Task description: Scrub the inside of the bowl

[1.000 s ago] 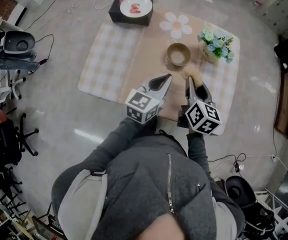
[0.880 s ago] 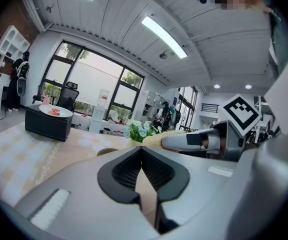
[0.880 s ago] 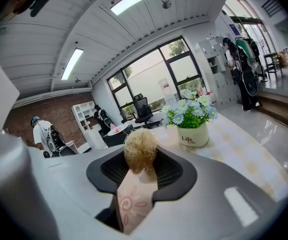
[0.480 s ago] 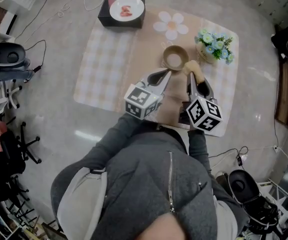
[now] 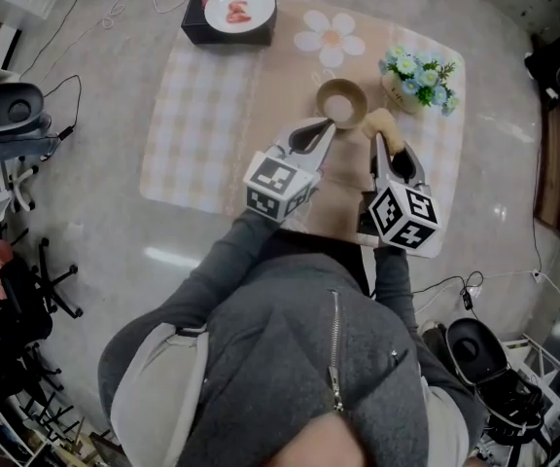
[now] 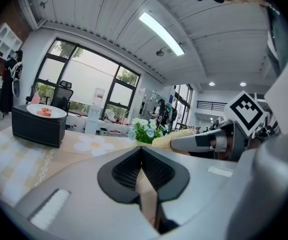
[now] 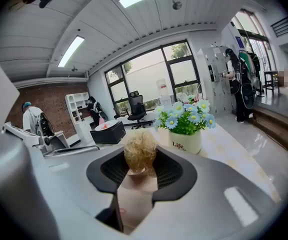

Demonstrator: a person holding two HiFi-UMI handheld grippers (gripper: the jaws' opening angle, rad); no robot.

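A small tan bowl (image 5: 342,102) stands on the table mat, just ahead of both grippers. My left gripper (image 5: 328,127) is shut with nothing in it, its tip at the bowl's near rim; whether it touches I cannot tell. In the left gripper view the jaws (image 6: 142,152) meet and hide the bowl. My right gripper (image 5: 378,140) is shut on a straw-coloured scrubber (image 5: 379,122), which sits just right of the bowl. In the right gripper view the scrubber (image 7: 140,150) sticks up between the pads of that gripper (image 7: 140,168).
A white pot of blue flowers (image 5: 416,76) stands close to the right of the bowl. A flower-shaped coaster (image 5: 331,37) lies behind it. A black box (image 5: 224,27) carrying a white plate (image 5: 238,8) sits at the mat's far left corner. The mat (image 5: 197,115) lies on the table.
Both grippers have moved forward toward the bowl. The left tip now reaches its near rim and the scrubber has come up beside its right side.
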